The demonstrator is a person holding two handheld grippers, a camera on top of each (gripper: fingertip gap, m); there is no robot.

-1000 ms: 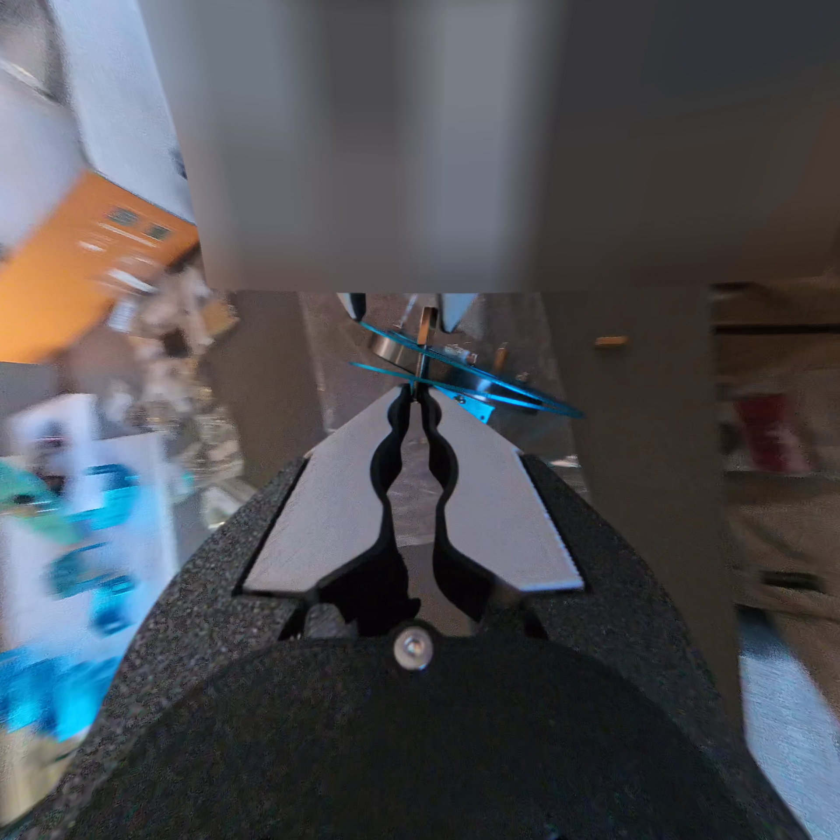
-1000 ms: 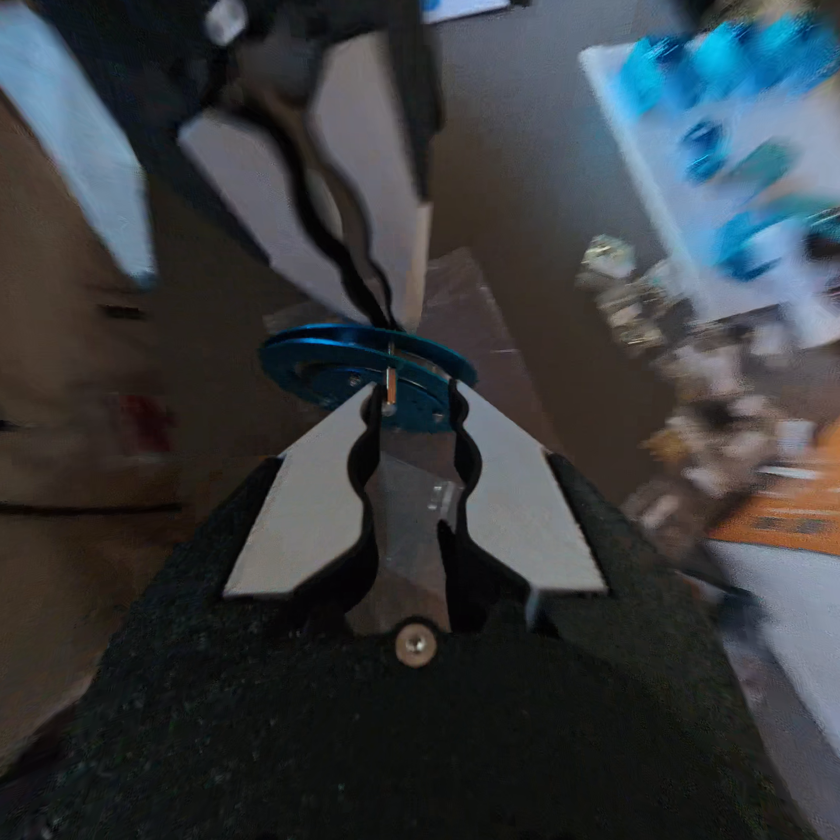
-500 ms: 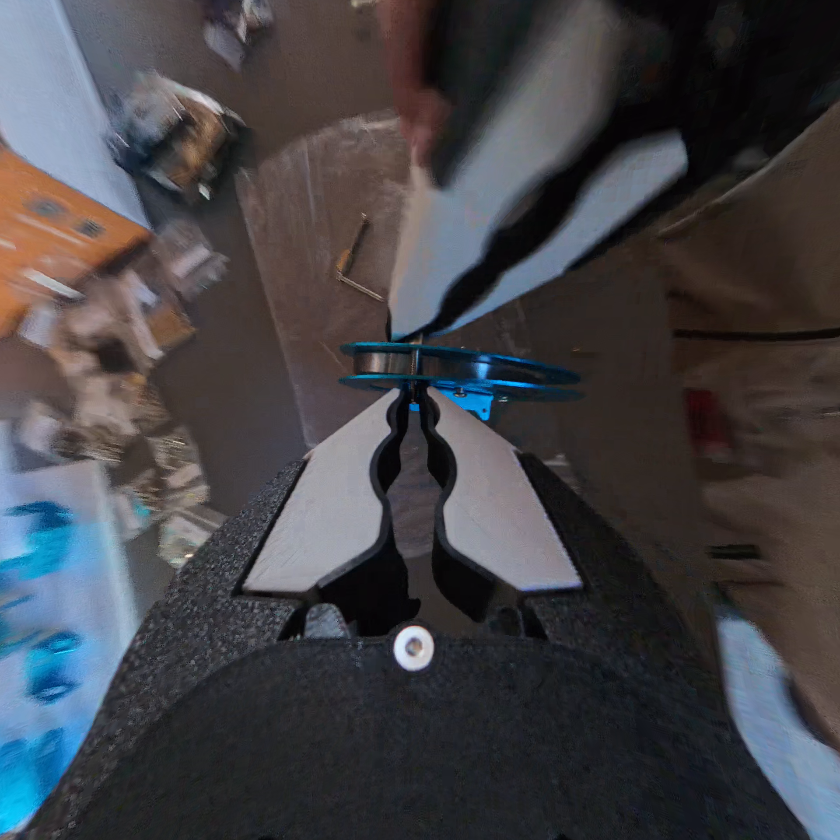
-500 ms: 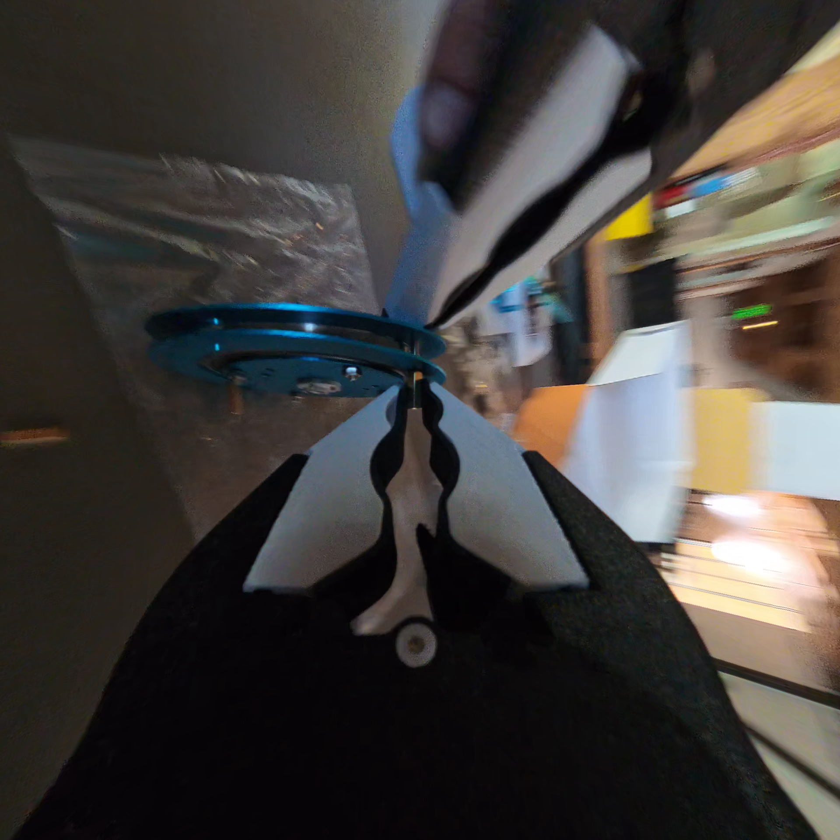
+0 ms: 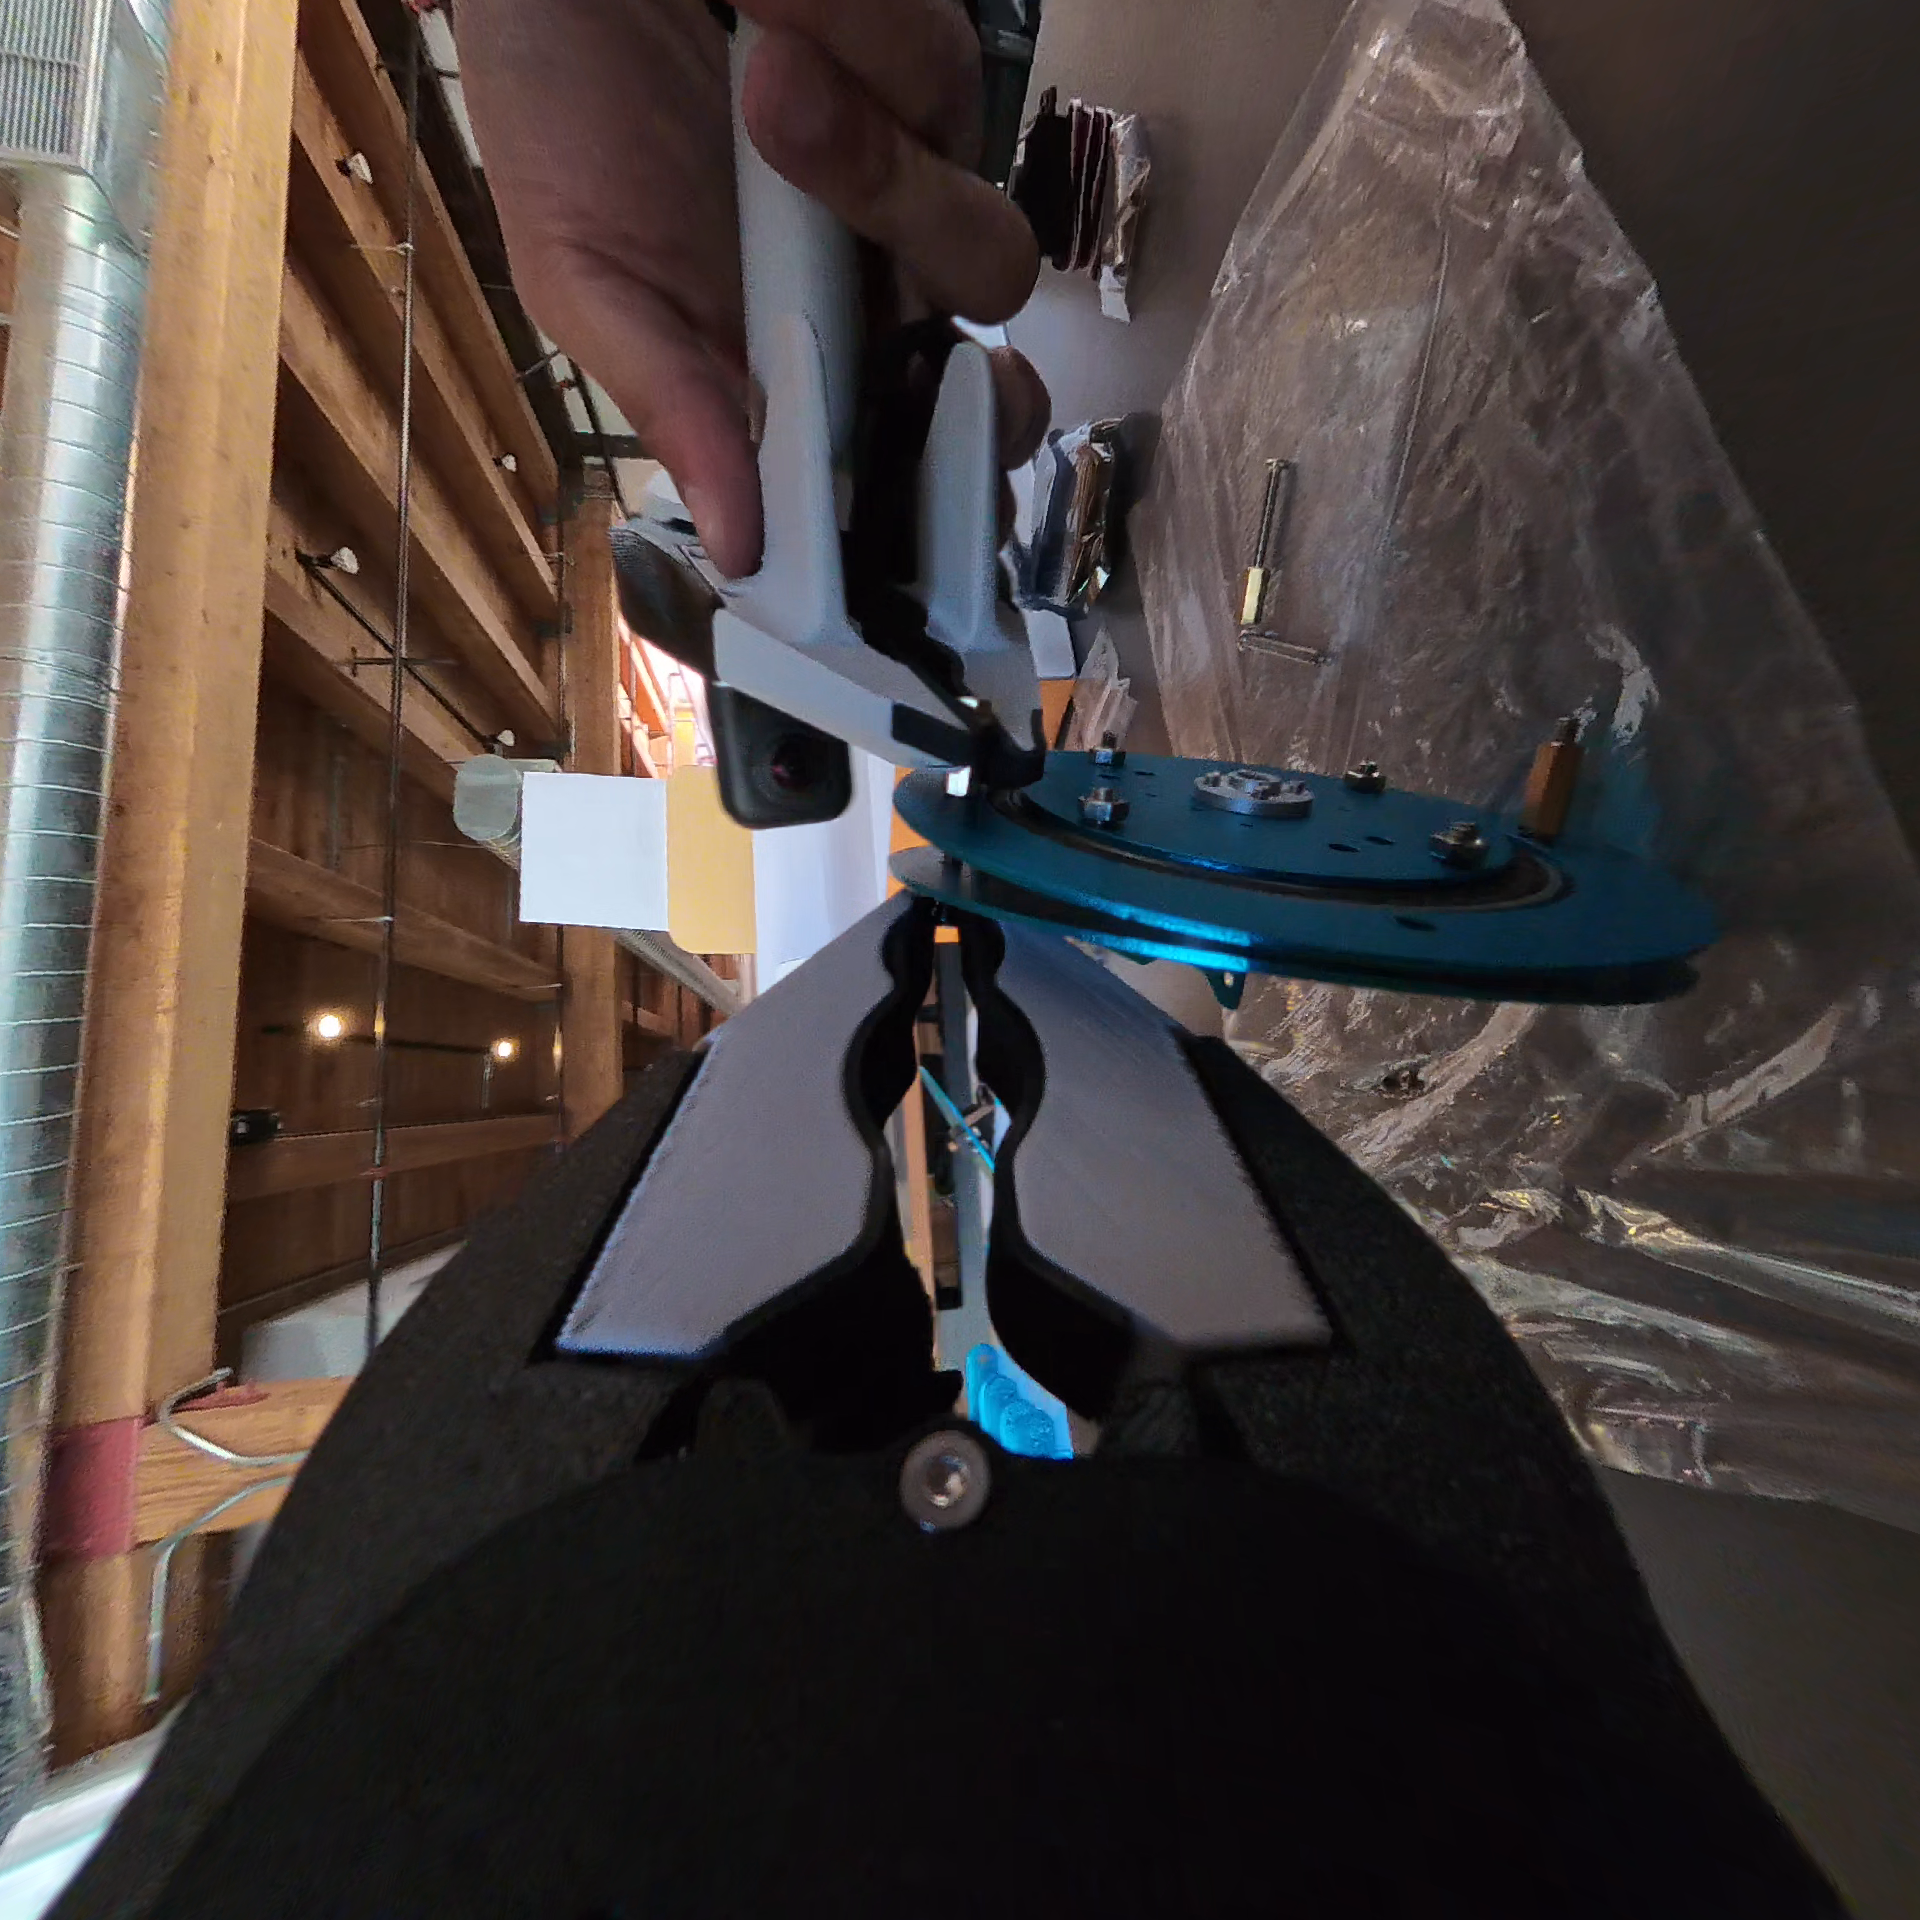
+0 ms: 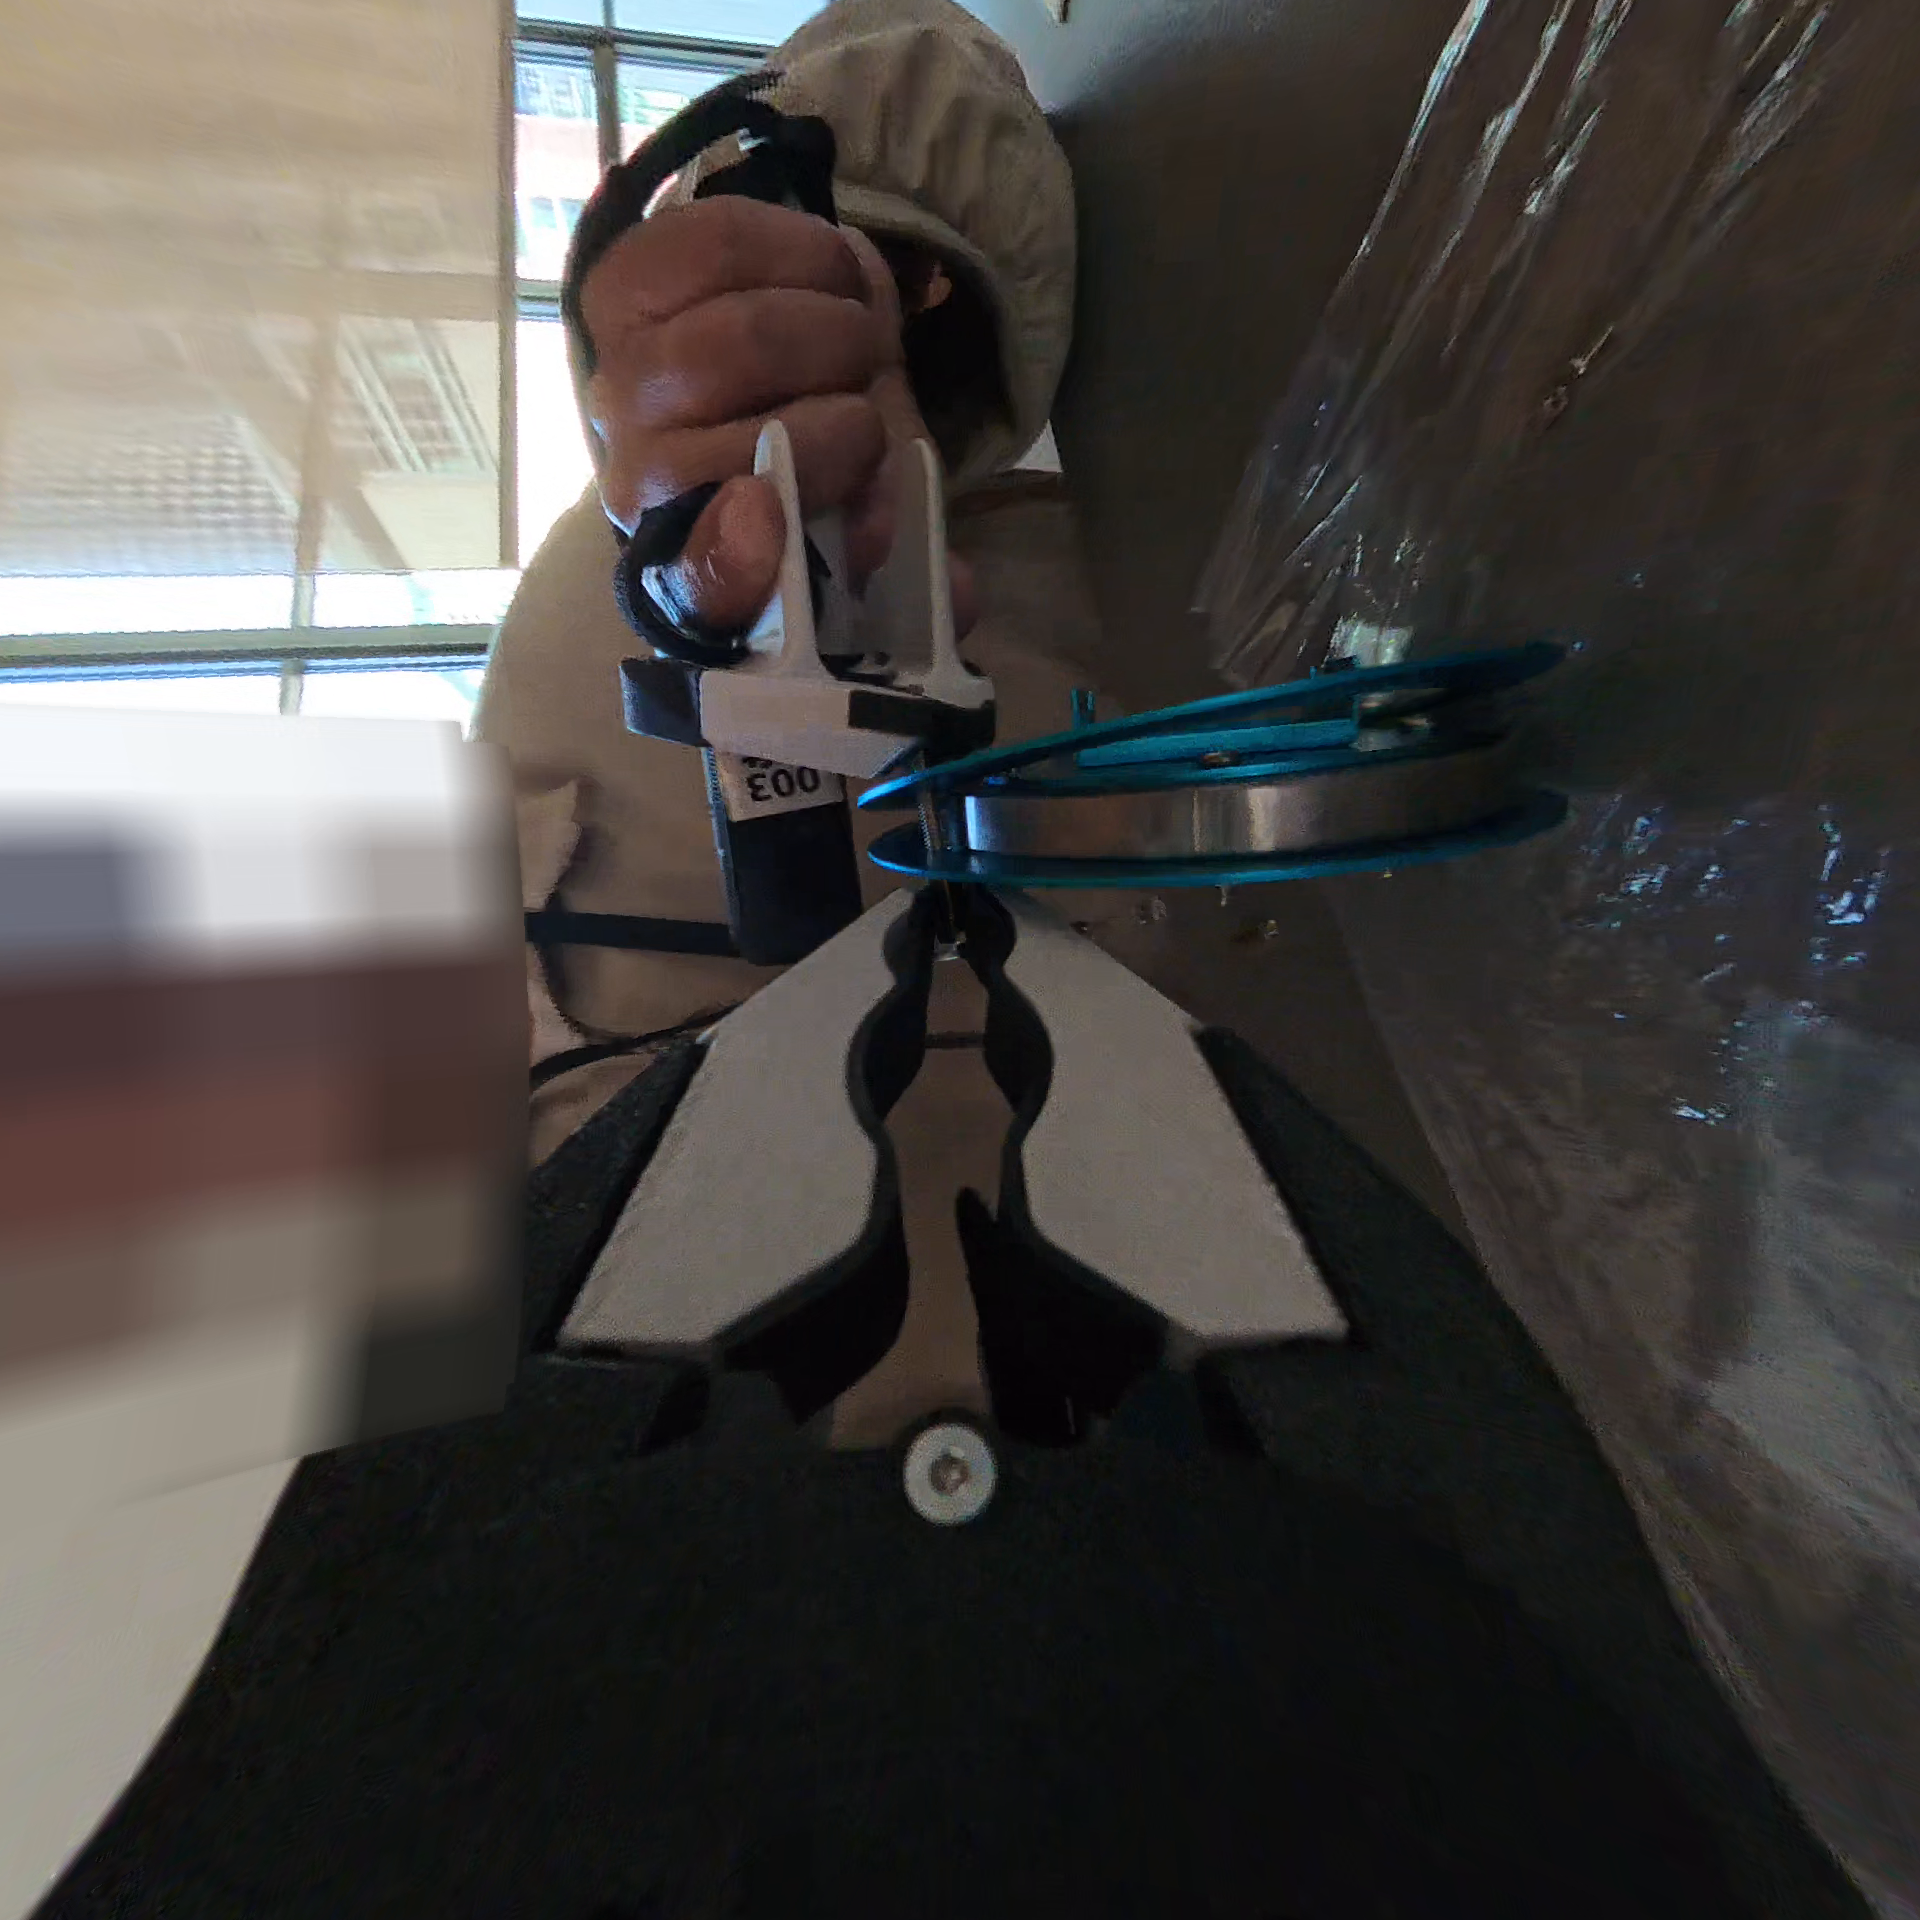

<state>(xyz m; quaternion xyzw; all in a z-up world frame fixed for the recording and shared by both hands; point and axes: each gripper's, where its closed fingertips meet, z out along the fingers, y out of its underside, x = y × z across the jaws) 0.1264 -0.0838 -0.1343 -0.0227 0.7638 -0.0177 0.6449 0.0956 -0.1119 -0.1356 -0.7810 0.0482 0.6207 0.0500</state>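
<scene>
Both views were swinging and smeared a moment ago; now they are sharp and the pair of tools has settled on one spot. The blue disc assembly (image 5: 1351,940), two round blue plates with a silver ring (image 6: 1226,821) sandwiched between them, is held up in the air, off the counter (image 5: 1766,125), lying edge-on to each camera. The counter and the clear plastic sheet (image 5: 1507,416) on it fill the 3 o'clock side of both views.

The left gripper (image 5: 943,920) meets the rim at the disc's 9 o'clock edge. Its jaws are clenched to a sliver on the end of a thin screw (image 6: 932,821) that runs through both plates there. The right gripper (image 6: 948,925) has changed more: a second ago its jaws stood apart at the rim, and now they are pinched shut on the opposite end of what looks like that same screw. From either camera the other tool comes in from 12 o'clock, a hand (image 5: 665,208) wrapped round its white handle, its tip touching the plate's far face. So the disc hangs between two grips at one point on its edge.

A brass standoff (image 5: 1553,774) stands upright on the upper plate toward 3 o'clock, with small nuts around the centre hub. A loose standoff (image 5: 1262,551) lies on the plastic at about 1 o'clock, and foil packets (image 5: 1081,177) lie beyond it near 12.
</scene>
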